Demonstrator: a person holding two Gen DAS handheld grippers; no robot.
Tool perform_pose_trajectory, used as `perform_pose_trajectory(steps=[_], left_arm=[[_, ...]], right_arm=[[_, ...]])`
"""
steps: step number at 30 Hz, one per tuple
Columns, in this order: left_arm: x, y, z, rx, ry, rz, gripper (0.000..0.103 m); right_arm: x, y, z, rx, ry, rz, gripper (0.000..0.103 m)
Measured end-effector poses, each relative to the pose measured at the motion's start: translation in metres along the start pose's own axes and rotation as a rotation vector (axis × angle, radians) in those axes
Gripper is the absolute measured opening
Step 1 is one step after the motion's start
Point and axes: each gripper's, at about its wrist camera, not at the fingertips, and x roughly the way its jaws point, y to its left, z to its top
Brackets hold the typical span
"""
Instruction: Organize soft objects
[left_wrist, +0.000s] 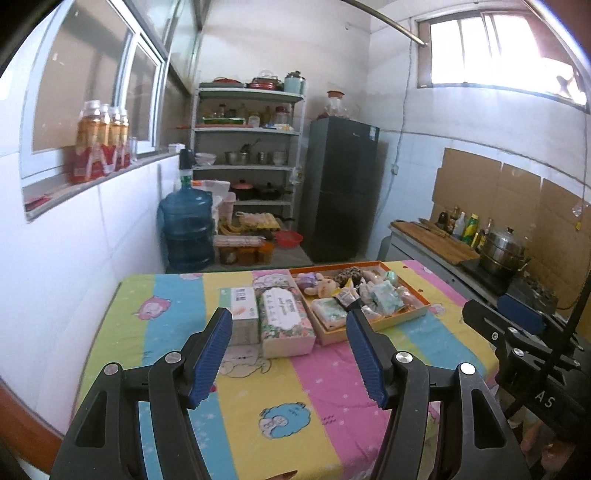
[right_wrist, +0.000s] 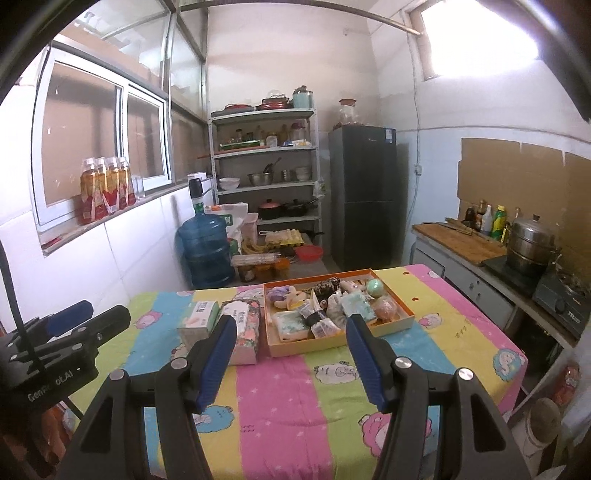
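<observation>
An orange tray (left_wrist: 400, 319) (right_wrist: 332, 345) lies at the far side of the striped tablecloth (left_wrist: 280, 391) (right_wrist: 280, 398). It holds several soft things: a cream plush toy (left_wrist: 325, 287) (right_wrist: 291, 297), a purple plush (left_wrist: 306, 281), a dark speckled pouch (left_wrist: 349, 274) (right_wrist: 325, 286), tissue packs (left_wrist: 328, 310) (right_wrist: 291, 326) and a green ball (right_wrist: 373, 286). Left of the tray lie a floral tissue box (left_wrist: 284, 325) (right_wrist: 242, 330) and a pale green tissue box (left_wrist: 242, 314) (right_wrist: 197, 321). My left gripper (left_wrist: 290, 323) and right gripper (right_wrist: 291, 326) hover open and empty above the near table, short of the tray.
A blue water jug (left_wrist: 188, 229) (right_wrist: 207, 247), a metal shelf rack (left_wrist: 247, 147) (right_wrist: 266, 162) and a dark fridge (left_wrist: 340, 188) (right_wrist: 364, 199) stand beyond the table. A counter with a steel pot (left_wrist: 500, 251) (right_wrist: 530, 243) runs along the right. Bottles (left_wrist: 99, 144) line the left sill.
</observation>
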Motion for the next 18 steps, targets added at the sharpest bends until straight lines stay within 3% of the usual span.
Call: perform_pose_trajectory(steps=[9,18], left_arm=[[-0.034,0.010,-0.002,0.009,-0.042,0.039,0.066],[-0.044,0.007,-0.004,0.013,-0.052,0.046,0.066]], right_arm=[[-0.022,0.023,0.001,0.006,-0.019,0.004,0.062],[-0.029,0.030,0.003,-0.004,-0.031,0.004,0.062]])
